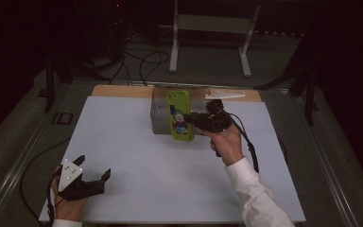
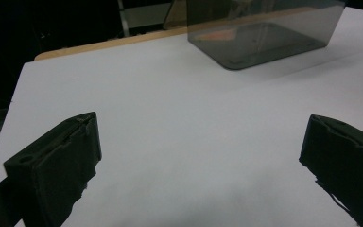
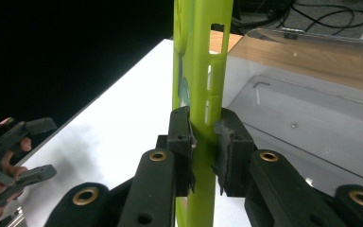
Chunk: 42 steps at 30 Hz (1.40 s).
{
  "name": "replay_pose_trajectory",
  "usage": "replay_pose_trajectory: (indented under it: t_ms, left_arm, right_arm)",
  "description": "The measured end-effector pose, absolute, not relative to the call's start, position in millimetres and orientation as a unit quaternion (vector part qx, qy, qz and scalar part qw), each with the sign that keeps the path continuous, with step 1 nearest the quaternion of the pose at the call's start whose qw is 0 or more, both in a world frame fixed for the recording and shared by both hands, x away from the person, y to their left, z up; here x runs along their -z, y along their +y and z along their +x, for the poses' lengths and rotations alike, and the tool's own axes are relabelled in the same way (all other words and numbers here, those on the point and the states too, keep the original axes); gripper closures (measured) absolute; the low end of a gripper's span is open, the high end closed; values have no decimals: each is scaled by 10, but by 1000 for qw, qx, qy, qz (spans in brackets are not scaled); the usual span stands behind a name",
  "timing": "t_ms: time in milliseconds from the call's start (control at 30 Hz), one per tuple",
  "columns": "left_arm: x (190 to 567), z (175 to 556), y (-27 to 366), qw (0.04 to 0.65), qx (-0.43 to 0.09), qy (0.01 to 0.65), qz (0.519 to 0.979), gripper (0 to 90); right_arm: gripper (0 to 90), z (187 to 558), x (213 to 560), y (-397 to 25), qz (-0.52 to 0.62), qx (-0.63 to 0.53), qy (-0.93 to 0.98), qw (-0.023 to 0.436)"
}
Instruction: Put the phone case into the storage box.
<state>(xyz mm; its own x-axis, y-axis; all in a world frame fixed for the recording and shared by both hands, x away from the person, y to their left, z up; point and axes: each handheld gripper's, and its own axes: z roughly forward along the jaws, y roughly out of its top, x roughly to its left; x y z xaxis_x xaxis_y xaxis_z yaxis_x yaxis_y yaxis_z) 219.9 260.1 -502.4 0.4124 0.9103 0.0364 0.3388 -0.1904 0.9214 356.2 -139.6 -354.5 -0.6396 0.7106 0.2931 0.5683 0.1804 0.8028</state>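
Observation:
A lime-green phone case with a cartoon figure on its back stands upright in front of a clear plastic box. My right gripper is shut on the case's edge; in the right gripper view the two pads clamp the green case from both sides, with the clear box just beyond it. My left gripper rests open near the table's front left corner, its black jaws wide apart over bare white surface, nothing between them.
A white sheet covers the table, with a wooden strip along the far edge. The box's lid lies at the back right. Cables and a white stand sit on the floor beyond.

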Motion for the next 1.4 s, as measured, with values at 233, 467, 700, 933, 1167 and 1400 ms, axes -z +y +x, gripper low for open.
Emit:
replay_pose_trajectory:
  t_ms: [233,467,700,933,1167,1400]
  left_arm:
    - [5024,2200,2608,457,-313,445,704,0]
    - [5025,2201,2608,457,-314,445,704,0]
    - [5025,2200,2611,457,-313,445,703,0]
    - [5026,2202,2611,457,-313,445,704,0]
    - [5027,2203,2615,457,-313,446,703,0]
    - [5027,2203,2615,457,-313,447,702,0]
  right_arm:
    - [781,3658,3503,-1413,433,-475,763,77]
    - [781,3792,3498,-1444,455,-460,759,76]
    - [781,3899,3519,-1465,471,-454,753,72]
    - [781,3988,3520,-1480,481,-447,750,76]
    - [781,4049,3504,-1458,486,-437,752,80]
    - [780,4107,3511,-1448,493,-428,753,80]
